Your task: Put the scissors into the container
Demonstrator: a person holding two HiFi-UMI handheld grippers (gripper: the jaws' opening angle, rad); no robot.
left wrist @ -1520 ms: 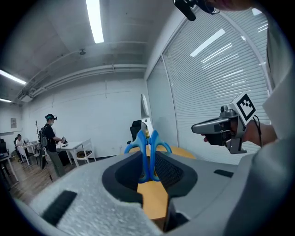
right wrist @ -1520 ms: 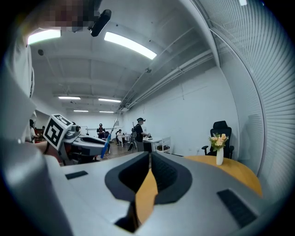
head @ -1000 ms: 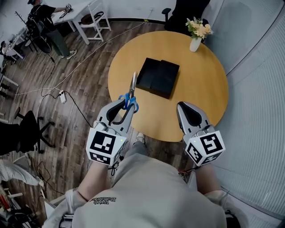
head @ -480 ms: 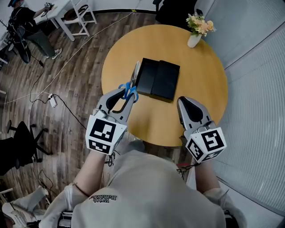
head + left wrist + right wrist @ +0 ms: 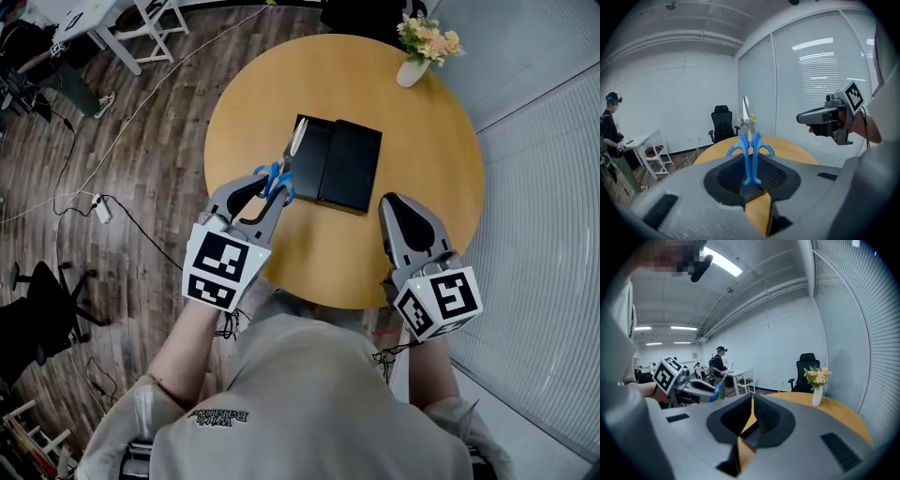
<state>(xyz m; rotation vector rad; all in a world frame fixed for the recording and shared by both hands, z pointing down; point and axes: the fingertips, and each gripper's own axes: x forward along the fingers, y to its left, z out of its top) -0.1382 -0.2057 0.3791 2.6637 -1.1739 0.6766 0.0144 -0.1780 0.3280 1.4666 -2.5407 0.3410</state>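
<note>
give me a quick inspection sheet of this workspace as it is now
surface: round wooden table, mostly bare
job's things: blue-handled scissors held with blades over the left edge of the flat black container
clutter: white vase of flowers at the far rim
grippers: left gripper shut on the scissors' handles; right gripper shut, empty
cables: white cable and power strip on the floor
surroundings: wooden floor, black office chair, window blinds
</note>
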